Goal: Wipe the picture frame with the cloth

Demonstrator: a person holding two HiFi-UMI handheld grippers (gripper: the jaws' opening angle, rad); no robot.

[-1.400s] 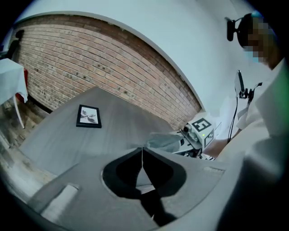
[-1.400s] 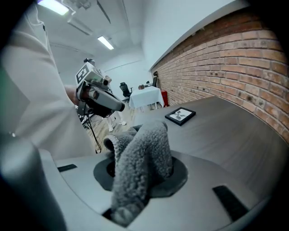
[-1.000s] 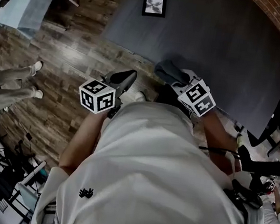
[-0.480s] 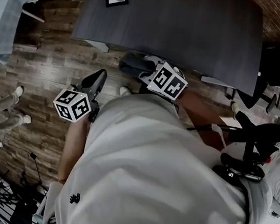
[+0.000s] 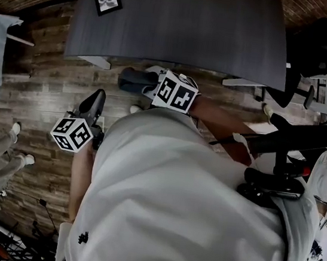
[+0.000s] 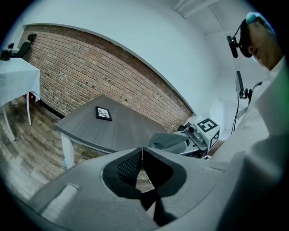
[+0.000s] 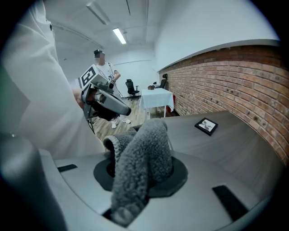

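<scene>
Two grippers have turned to face the dark grey table [image 5: 183, 33]; right gripper [image 7: 141, 167] pinches fuzzy grey cloth [image 7: 144, 144]; left gripper [image 6: 142, 151] pressed together, empty; small black picture frame [image 5: 107, 0] far beyond fingers [image 7: 178, 173].

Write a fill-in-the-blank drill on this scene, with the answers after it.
1. The right gripper is shut on the grey ____.
2. The left gripper is ____, with nothing between its jaws.
3. The frame lies flat at the far left ____ of the table, out of both grippers' touch.

Missing words: cloth; shut; corner.
</scene>
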